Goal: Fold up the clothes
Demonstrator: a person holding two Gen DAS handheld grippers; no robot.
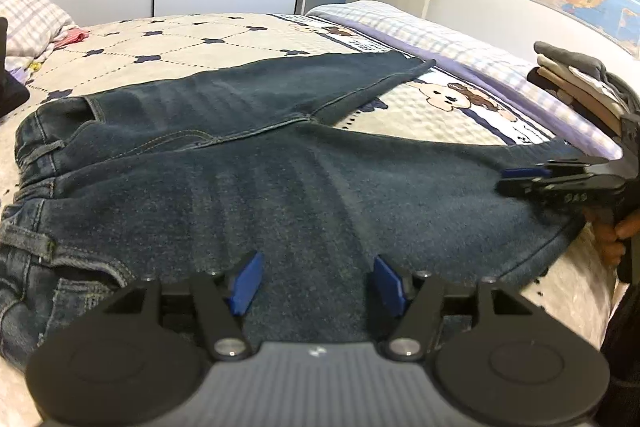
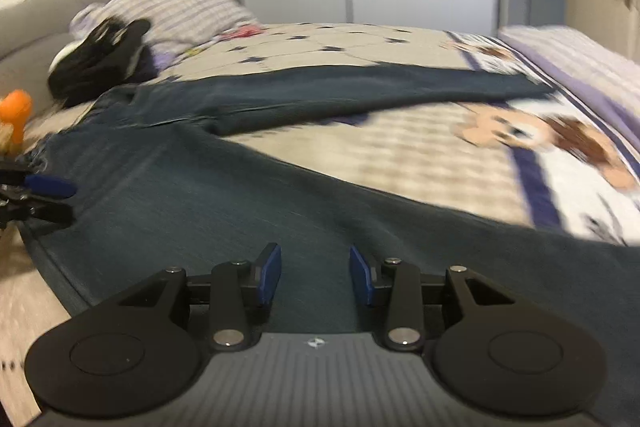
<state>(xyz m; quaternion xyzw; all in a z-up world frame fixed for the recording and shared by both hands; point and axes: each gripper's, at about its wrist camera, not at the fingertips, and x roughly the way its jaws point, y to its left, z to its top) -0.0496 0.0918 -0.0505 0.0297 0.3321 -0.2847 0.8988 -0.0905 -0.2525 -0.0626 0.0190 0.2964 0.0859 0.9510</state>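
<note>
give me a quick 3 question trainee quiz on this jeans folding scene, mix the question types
1. True or false: the jeans lie spread on the bed with both legs apart.
2. Multiple choice: the left gripper is A) shut on the waistband, B) open over the near leg, C) out of view.
3. Short answer: what sits at the bed's edge behind the right gripper in the left wrist view?

Key: 1 true. 2 B. 3 a stack of folded clothes.
</note>
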